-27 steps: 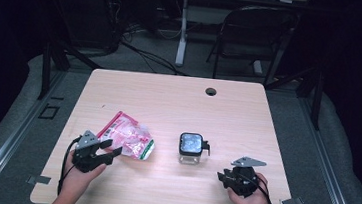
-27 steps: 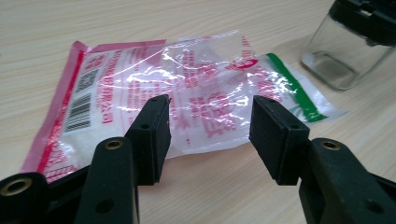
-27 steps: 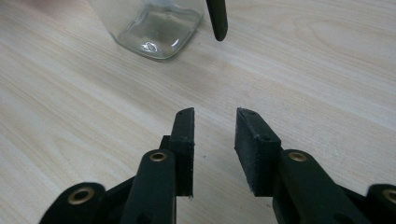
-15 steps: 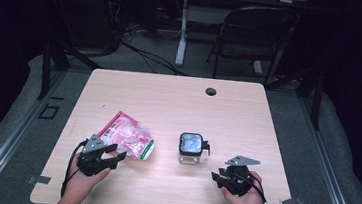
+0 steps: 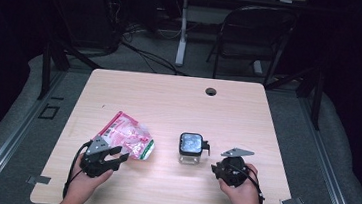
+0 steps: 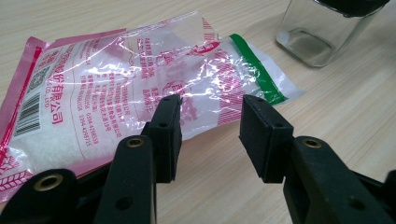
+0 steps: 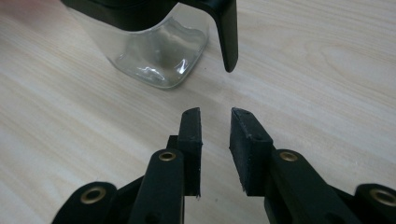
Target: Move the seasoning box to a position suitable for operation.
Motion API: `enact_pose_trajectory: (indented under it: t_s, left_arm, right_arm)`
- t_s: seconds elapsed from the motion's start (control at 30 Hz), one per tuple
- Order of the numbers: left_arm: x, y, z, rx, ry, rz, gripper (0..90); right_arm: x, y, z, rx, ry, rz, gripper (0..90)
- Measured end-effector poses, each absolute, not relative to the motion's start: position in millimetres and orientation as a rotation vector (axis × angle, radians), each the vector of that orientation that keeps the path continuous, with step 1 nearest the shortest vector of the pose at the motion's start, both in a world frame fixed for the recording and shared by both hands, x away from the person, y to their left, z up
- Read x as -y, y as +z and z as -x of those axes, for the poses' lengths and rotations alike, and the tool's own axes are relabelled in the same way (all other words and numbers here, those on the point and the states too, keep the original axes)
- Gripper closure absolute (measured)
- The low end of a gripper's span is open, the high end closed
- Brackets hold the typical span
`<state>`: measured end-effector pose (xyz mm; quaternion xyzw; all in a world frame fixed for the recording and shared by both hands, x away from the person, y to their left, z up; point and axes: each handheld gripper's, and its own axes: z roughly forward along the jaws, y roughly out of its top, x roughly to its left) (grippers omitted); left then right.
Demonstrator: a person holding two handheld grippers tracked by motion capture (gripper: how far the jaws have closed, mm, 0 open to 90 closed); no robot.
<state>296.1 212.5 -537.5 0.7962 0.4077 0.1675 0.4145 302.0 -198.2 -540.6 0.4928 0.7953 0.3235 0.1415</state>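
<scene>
A pink and clear plastic bag (image 5: 125, 138) of white grains lies flat on the left half of the wooden table (image 5: 169, 101). It has a green strip along one end (image 6: 257, 70). My left gripper (image 5: 113, 157) rests just in front of the bag's near edge (image 6: 116, 88), open, with nothing between its fingertips (image 6: 208, 130). A small clear glass jar (image 5: 190, 148) with a black lid stands upright in the middle. A black tab hangs off the jar's lid (image 7: 226, 37). My right gripper (image 5: 223, 169) lies low on the table to the jar's right, pointing at the jar (image 7: 159, 51), open (image 7: 215, 126) and holding nothing.
A round cable hole (image 5: 211, 91) sits near the table's far edge. A dark chair (image 5: 256, 34) and a white desk leg (image 5: 181, 32) stand on the floor beyond the table. Bare wood lies between the bag and the jar.
My left gripper has shifted slightly right along the bag's near edge. My right gripper has drifted a little left toward the jar. Bag and jar have not moved.
</scene>
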Motion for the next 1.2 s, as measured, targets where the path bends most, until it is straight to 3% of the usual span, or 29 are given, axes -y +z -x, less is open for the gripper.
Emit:
enact_pose_trajectory:
  t_s: [0.63, 1.2]
  left_arm:
    - [-217.8, -537.9, -295.8, -1.043, 0.424, -1.991, 59.8]
    - [-217.7, -538.8, -296.3, -1.046, 0.423, -1.993, 59.8]
  right_arm:
    - [178.2, -547.9, -350.2, -2.305, 0.850, -1.505, 76.3]
    - [170.1, -553.4, -361.8, -2.293, 0.812, -1.503, 78.2]
